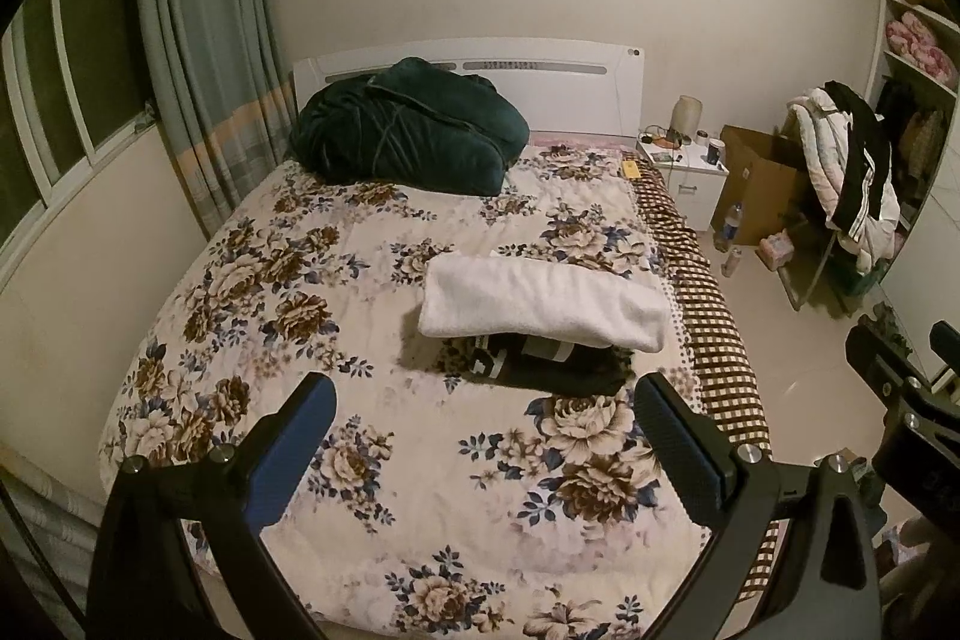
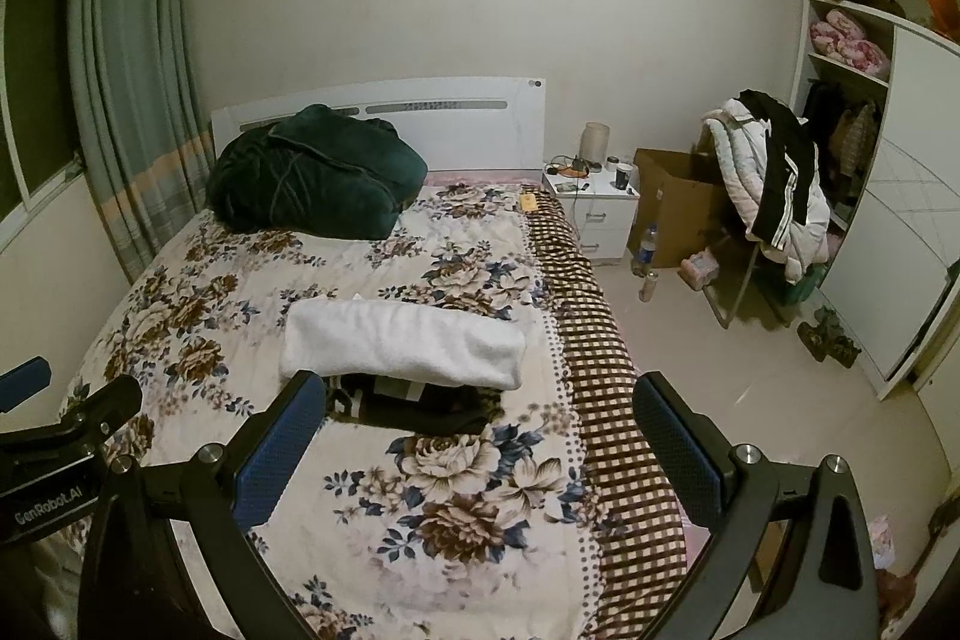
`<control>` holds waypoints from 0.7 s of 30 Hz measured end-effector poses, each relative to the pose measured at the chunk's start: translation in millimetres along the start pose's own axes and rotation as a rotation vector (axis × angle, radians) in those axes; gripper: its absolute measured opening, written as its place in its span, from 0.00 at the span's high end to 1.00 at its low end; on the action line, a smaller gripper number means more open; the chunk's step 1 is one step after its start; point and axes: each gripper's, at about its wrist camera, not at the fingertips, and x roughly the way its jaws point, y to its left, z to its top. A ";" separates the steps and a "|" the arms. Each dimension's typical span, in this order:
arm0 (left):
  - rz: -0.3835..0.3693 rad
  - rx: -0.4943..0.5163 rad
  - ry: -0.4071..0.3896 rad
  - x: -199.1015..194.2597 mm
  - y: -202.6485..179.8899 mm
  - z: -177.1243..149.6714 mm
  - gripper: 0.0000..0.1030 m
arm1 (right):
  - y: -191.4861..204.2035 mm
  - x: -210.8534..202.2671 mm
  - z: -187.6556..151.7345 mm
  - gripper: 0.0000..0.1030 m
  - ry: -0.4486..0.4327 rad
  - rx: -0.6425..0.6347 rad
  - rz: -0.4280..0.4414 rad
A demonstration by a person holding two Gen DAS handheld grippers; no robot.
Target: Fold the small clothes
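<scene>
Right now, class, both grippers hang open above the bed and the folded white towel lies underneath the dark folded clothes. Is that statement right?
One thing is wrong: the white towel lies on top of the dark folded clothes, not underneath, as the left wrist view shows. The rest stands: the left gripper and right gripper hang over the bed, jaws wide apart.

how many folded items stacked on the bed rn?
2. A folded white fluffy towel lies on top; a folded black garment with white print sits beneath it, on the floral quilt near its right edge. More could be hidden underneath.
</scene>
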 end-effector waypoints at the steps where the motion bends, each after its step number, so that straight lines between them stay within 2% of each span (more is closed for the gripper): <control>1: 0.000 0.000 -0.002 0.7 0.2 0.4 0.01 | -0.2 0.5 -2.0 0.00 0.001 0.002 0.004; 21: -0.007 -0.002 -0.009 -3.5 7.4 2.5 0.01 | 0.3 1.0 -10.4 0.00 0.002 -0.005 0.011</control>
